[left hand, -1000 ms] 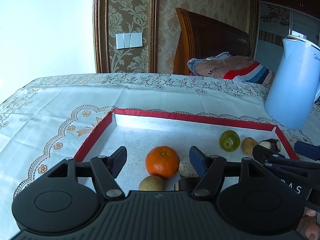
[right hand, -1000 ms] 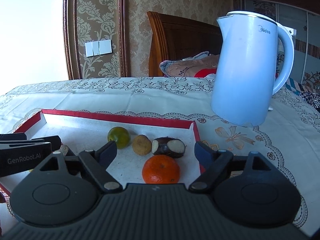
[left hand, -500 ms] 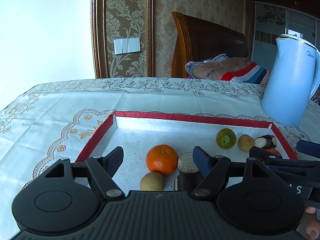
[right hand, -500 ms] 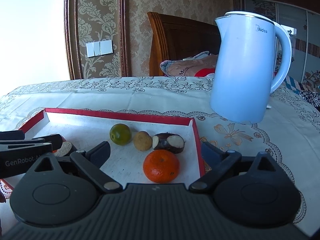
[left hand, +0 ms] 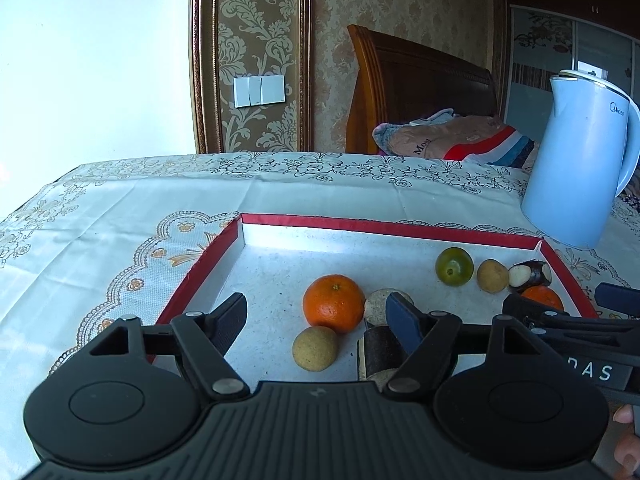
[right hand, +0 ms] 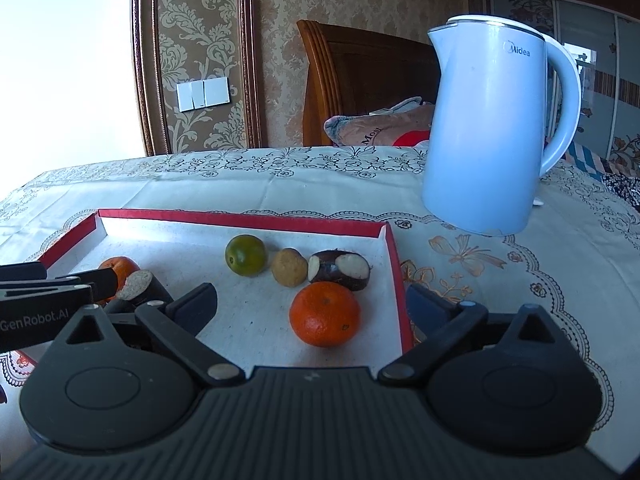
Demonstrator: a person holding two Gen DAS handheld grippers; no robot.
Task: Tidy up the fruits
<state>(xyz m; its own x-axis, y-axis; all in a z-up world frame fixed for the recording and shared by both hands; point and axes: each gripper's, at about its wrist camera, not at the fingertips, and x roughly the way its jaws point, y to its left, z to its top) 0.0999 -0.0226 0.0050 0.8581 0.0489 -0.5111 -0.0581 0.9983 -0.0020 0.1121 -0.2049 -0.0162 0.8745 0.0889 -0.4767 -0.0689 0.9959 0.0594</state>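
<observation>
Both hand-held grippers [left hand: 316,320] [right hand: 312,304] open, empty; dark chestnut [right hand: 340,266] lengthwise left-right.

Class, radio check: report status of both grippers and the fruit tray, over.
Left gripper open, empty. Right gripper just opened wide, orange lying free between its jaws. All fruit inside red tray. Kettle beyond tray, not blocking.
</observation>
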